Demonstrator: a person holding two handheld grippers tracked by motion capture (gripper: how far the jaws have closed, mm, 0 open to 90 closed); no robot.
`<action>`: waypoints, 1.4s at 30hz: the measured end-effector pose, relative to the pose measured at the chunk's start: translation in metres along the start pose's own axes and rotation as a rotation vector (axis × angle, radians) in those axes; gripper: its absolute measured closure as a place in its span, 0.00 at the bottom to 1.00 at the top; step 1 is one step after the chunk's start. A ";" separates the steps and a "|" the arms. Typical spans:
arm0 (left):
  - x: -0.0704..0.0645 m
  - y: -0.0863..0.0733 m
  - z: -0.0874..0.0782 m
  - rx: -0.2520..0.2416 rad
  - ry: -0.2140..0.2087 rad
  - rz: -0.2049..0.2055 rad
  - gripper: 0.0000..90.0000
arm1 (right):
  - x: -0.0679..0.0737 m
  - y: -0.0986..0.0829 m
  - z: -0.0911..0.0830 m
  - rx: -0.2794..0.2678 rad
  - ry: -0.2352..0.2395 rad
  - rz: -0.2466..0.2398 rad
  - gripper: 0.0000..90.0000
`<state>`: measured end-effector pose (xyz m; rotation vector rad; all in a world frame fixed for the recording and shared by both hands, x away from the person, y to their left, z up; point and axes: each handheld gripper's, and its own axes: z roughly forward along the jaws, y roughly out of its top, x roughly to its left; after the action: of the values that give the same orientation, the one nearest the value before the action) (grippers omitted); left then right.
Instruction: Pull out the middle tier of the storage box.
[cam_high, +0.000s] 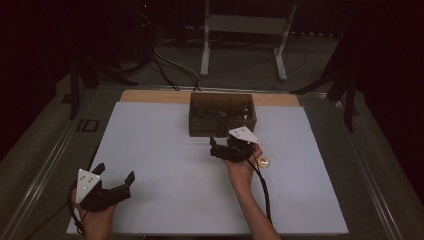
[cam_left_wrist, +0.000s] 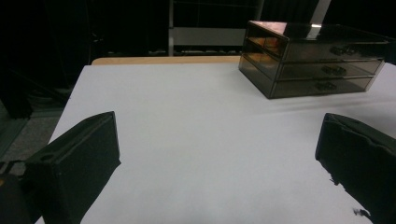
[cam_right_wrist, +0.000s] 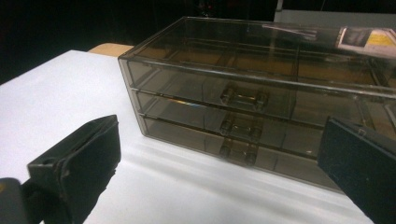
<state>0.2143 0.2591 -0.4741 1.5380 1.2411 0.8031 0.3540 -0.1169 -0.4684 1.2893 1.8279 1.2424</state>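
Smoked-plastic drawer unit (cam_high: 222, 115) stands at the far middle of the white worktop (cam_high: 165, 165), resting flat, front face toward the person. Three shallow drawers are stacked in it, all pushed in — each carries a small handle at its centre, the top handle (cam_right_wrist: 244, 96) sitting directly above the other two. Contents behind the tinted walls cannot be made out.

Right gripper (cam_high: 216, 148) hovers just in front of the unit, near its front face and apart from it; its fingers (cam_right_wrist: 77, 163) are spread wide, released, grasping nothing, and point at the column of handles. A small round gold object (cam_high: 263, 162) lies on the worktop in front of the unit, just beside the right hand.

Left gripper (cam_high: 116, 179) sits well apart from the unit, at the near left of the worktop — fingers (cam_left_wrist: 74, 163) likewise spread and empty, aimed toward the unit's left end.
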 end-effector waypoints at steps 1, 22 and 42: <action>0.000 0.000 0.000 0.000 0.001 -0.001 0.01 | 0.001 0.001 0.001 0.000 -0.001 -0.001 0.00; 0.001 -0.001 0.000 0.001 0.000 -0.007 0.01 | 0.009 0.004 0.024 0.011 -0.071 0.015 0.00; 0.002 0.000 -0.001 0.000 0.001 -0.017 0.01 | 0.006 -0.004 0.041 0.035 -0.151 0.020 0.00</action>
<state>0.2140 0.2613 -0.4745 1.5251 1.2532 0.7934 0.3847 -0.0973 -0.4880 1.3844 1.7407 1.0962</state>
